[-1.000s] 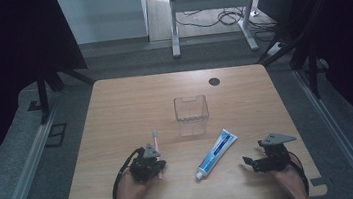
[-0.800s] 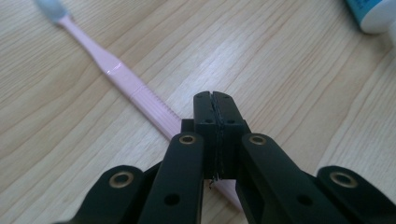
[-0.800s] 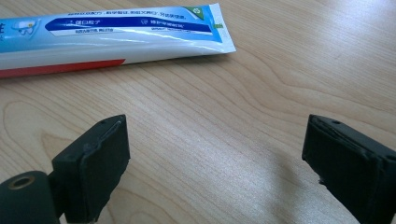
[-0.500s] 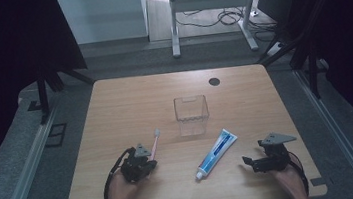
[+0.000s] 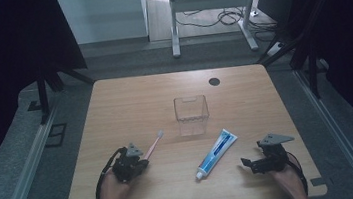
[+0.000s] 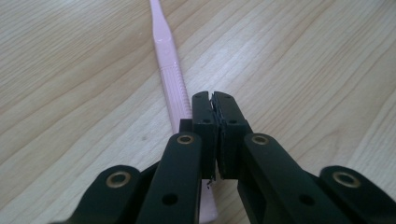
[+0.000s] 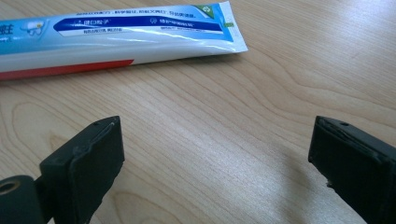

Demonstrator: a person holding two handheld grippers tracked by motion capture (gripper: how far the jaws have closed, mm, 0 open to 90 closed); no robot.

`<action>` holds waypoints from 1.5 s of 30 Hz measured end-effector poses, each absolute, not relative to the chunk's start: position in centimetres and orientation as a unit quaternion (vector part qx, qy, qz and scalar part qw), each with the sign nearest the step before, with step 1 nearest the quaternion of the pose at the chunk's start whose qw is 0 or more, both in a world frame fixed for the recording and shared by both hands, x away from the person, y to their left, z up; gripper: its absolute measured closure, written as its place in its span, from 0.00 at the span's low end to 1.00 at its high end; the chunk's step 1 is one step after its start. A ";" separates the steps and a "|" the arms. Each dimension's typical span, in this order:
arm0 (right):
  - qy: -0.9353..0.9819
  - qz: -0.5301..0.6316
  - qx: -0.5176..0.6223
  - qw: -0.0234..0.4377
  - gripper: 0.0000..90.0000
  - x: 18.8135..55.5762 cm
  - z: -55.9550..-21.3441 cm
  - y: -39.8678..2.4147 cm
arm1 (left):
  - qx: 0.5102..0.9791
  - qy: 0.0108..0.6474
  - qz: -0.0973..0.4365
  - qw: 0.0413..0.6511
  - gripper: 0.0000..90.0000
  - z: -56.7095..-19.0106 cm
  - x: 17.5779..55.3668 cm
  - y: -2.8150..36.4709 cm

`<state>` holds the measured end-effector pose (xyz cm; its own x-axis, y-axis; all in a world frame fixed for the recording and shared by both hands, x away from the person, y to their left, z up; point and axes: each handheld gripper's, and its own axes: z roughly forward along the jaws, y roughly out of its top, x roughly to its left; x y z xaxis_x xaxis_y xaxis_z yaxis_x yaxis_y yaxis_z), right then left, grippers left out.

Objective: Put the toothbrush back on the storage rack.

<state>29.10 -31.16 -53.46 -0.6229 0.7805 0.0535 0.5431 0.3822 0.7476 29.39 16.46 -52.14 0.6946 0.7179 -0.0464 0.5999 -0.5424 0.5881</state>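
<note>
While both tongs sit low over the near edge of the wooden table, I note the state of each, left to right.

Left tongs: my left hand holds them with the tips pointing away from me and toward the right. In the left gripper view the left tongs are pressed together, pad against pad, with nothing between them. The pink toothbrush lies flat on the wood. Its handle end passes beneath the left jaw, just beside the closed tips, and the toothbrush runs on ahead of them and slightly to their left. Its head is the far end, seen from above. I cannot tell whether the jaw underside touches the handle.

Between the tongs: a clear, empty, square container stands upright, ahead of both tongs and nearer the toothbrush head than either hand. A toothpaste tube, white and blue, lies flat on a diagonal with its cap end toward me and its crimped end toward the container.

Right tongs: my right hand holds them with the tips pointing left, toward the tube. The jaws are spread wide and have just been opening. In the right gripper view only bare wood lies between the right tongs. The toothpaste tube lies crosswise ahead of them, apart from both pads, its crimped end to the right of that view.
</note>
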 end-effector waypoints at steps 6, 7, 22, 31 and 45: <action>0.812 0.388 0.409 0.154 0.03 29.1 -53.5 -31.0 | 0.869 0.384 0.106 0.294 0.98 -52.0 29.5 17.3; 0.812 0.388 0.409 0.154 0.03 29.1 -53.5 -31.0 | 0.867 0.388 0.109 0.295 0.98 -52.0 29.5 17.6; 0.821 0.375 0.403 0.151 0.03 29.1 -53.7 -30.9 | 0.859 0.400 0.104 0.303 0.96 -51.5 29.6 18.4; 0.823 0.369 0.405 0.151 0.04 29.1 -53.8 -31.0 | 0.873 0.395 0.099 0.268 0.89 -50.7 30.6 18.5; 0.827 0.363 0.404 0.147 0.05 29.1 -54.0 -30.8 | 0.893 0.396 0.062 0.205 0.81 -49.9 33.7 16.7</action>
<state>29.12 -30.81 -53.98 -0.6299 0.7750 0.0505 0.5619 0.4098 0.7186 33.66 16.75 -49.94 0.6784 0.7329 -0.0514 0.6818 -0.6020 0.4157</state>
